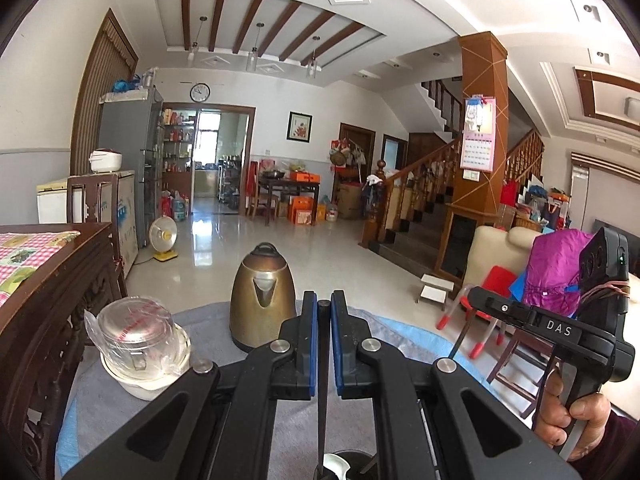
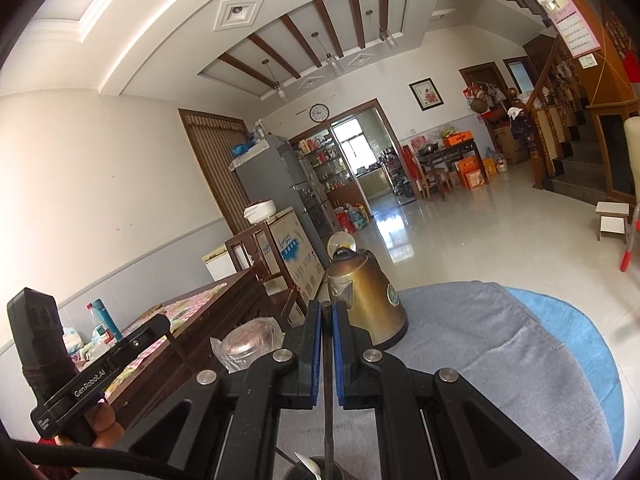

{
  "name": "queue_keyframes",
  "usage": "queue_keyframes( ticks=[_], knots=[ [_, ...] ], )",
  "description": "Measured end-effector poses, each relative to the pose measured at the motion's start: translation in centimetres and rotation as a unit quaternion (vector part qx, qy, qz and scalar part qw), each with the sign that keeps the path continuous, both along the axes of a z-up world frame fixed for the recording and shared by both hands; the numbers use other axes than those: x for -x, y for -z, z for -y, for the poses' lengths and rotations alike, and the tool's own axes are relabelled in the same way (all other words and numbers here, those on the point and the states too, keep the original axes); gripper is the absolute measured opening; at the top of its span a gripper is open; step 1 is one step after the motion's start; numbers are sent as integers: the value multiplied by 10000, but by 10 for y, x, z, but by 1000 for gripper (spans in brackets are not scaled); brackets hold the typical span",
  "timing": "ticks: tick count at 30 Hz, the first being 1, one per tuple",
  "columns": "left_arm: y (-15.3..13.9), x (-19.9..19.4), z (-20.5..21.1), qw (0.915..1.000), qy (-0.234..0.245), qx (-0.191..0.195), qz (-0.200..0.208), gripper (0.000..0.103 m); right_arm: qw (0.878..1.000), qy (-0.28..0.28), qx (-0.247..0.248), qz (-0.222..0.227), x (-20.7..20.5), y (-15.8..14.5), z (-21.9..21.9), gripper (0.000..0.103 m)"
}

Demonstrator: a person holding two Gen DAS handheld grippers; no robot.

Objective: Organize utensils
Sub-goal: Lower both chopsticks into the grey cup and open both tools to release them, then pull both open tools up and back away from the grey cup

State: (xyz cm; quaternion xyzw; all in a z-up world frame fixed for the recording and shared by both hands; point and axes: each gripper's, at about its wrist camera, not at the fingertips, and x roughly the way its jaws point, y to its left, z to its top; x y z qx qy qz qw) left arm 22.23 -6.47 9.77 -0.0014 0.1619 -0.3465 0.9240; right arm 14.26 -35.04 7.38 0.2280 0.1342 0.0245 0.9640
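At the bottom edge of both wrist views a dark holder [image 1: 340, 466] is standing on the worktop [image 2: 500, 360] with a white spoon [image 1: 334, 462] sticking out of it, and a thin dark utensil is rising from that area into each set of jaws. The left hand-held gripper [image 1: 324, 308] is clamping its blue pads on one dark chopstick-like stick [image 1: 323, 380], which is running straight down toward the holder; the right hand-held gripper [image 2: 327, 310] is likewise pinching a second dark stick [image 2: 327, 380] between nearly shut pads. In the left view, the person's right hand [image 1: 576, 420] is wrapping around the other tool's handle at the right edge. Just beyond the jaws, the worktop is lying under a grey cloth over a blue cover. A clear glass jar wrapped in plastic [image 1: 140, 332] is sitting to the left, and a brass-coloured electric kettle [image 1: 262, 296] is standing near the far edge, apart from the jar. Left of the worktop a dark wooden table [image 1: 60, 280] with a checked cloth is standing, and behind everything a tiled floor [image 1: 300, 248] is stretching toward a staircase [image 1: 424, 200].
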Motion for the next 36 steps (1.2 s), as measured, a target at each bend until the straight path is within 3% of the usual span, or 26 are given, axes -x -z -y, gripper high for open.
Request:
queue_keyframes(
  ticks=[9, 17, 21, 24, 29, 31, 32, 33, 36],
  knots=[
    [5, 4, 4, 9994, 202, -259, -95, 7, 9987, -375, 29, -340, -14, 24, -9, 6],
    [-3, 4, -6, 9986, 361, -158, -346, 11, 9881, -1024, -748, -865, -28, 45, -3, 16],
    [-9, 11, -19, 9992, 250, -16, -323, 35, 9852, -1048, -1040, -868, -23, 53, 4, 22],
    [-17, 19, -31, 9996, 150, 55, -223, 40, 9834, -1019, -1269, -800, -15, 57, 13, 24],
    [-26, 41, -54, 9995, -227, 113, -210, 64, 9780, -828, -1815, -600, 10, 65, 38, 27],
    [-27, 51, -60, 9990, -403, 36, -208, 74, 9766, -692, -1966, -526, 23, 67, 47, 33],
    [-28, 55, -63, 9987, -465, 14, -195, 75, 9767, -595, -1998, -507, 30, 70, 52, 42],
    [-28, 63, -67, 9984, -541, 3, -178, 79, 9769, -524, -2009, -502, 36, 71, 55, 59],
    [-26, 80, -72, 9969, -752, -47, -207, 90, 9771, -277, -2064, -430, 57, 78, 62, 62]
  ],
)
